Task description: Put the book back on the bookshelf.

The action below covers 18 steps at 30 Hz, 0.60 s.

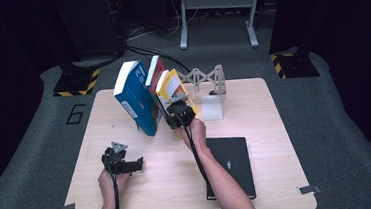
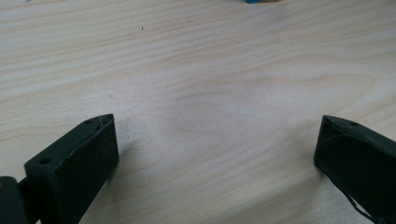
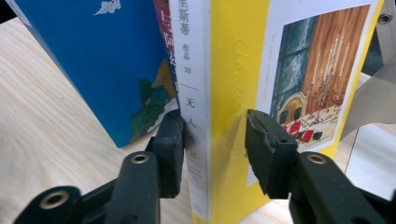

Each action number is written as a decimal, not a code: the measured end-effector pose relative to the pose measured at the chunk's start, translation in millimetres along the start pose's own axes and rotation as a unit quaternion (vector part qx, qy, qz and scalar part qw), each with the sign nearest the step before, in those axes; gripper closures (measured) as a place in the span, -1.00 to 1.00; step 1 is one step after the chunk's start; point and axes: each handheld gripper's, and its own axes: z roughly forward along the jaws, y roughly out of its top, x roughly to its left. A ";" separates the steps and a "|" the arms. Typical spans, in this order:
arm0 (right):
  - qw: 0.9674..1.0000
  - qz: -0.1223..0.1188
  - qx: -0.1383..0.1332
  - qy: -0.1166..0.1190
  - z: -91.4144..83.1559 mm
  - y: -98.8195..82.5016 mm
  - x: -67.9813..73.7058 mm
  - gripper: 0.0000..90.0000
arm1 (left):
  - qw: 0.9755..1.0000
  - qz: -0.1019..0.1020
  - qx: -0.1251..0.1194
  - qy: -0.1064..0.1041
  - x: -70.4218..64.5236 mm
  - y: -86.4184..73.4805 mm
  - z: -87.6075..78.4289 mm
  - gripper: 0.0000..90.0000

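Three books lean together at the back middle of the table: a blue book (image 1: pixel 132 96) on the left, a red one (image 1: pixel 154 72) behind it, and a yellow book (image 1: pixel 172 83) on the right. My right gripper (image 1: pixel 179 114) holds the yellow book low down. In the right gripper view its jaws (image 3: pixel 215 140) are shut on the yellow book (image 3: pixel 233 70), one pad at the white spine, the other on the cover. The blue book (image 3: pixel 107 60) and red book (image 3: pixel 163 28) stand just left of it. My left gripper (image 1: pixel 137 164) rests open near the table's front left, with bare wood between its jaws (image 2: pixel 217 140).
A black notebook (image 1: pixel 231 166) lies flat at the front right. A white folding book rack (image 1: pixel 211 90) stands behind the yellow book at the back. The wooden table (image 1: pixel 131 199) sits on grey carpet, with stands and cables on the floor beyond it.
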 end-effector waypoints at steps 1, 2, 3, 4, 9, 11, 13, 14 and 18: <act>1.000 0.003 0.003 0.000 -0.5 -0.1 0.9 0.33 | 1.000 0.000 0.000 0.000 0.0 0.0 0.0 -1.00; 1.000 0.004 0.004 -0.002 -0.4 -0.2 2.1 0.38 | 1.000 0.000 0.000 0.000 0.0 0.0 0.0 -1.00; 1.000 -0.004 -0.001 -0.004 0.5 0.0 1.9 0.40 | 1.000 0.000 0.000 0.000 0.0 0.0 0.0 -1.00; 1.000 0.003 0.001 -0.009 0.2 0.0 4.1 0.41 | 1.000 0.000 0.000 0.000 0.0 0.0 0.0 -1.00; 1.000 0.001 -0.004 -0.014 -1.9 -1.4 4.6 0.54 | 1.000 0.001 0.003 -0.002 0.3 0.2 -0.5 -1.00; 1.000 -0.008 -0.005 -0.011 -4.4 -2.8 0.3 0.58 | 1.000 0.000 0.003 -0.002 0.2 0.2 -0.5 -1.00; 1.000 -0.003 -0.003 -0.009 -7.2 -4.8 -1.9 0.61 | 1.000 0.000 0.003 -0.002 0.2 0.2 -0.5 -1.00; 1.000 -0.001 -0.001 -0.011 -9.2 -5.7 -2.9 0.62 | 1.000 0.000 0.003 -0.002 0.2 0.2 -0.5 -1.00; 1.000 -0.010 -0.008 -0.006 -13.2 -9.4 -11.0 0.66 | 1.000 0.000 0.003 -0.001 0.2 0.2 -0.4 -1.00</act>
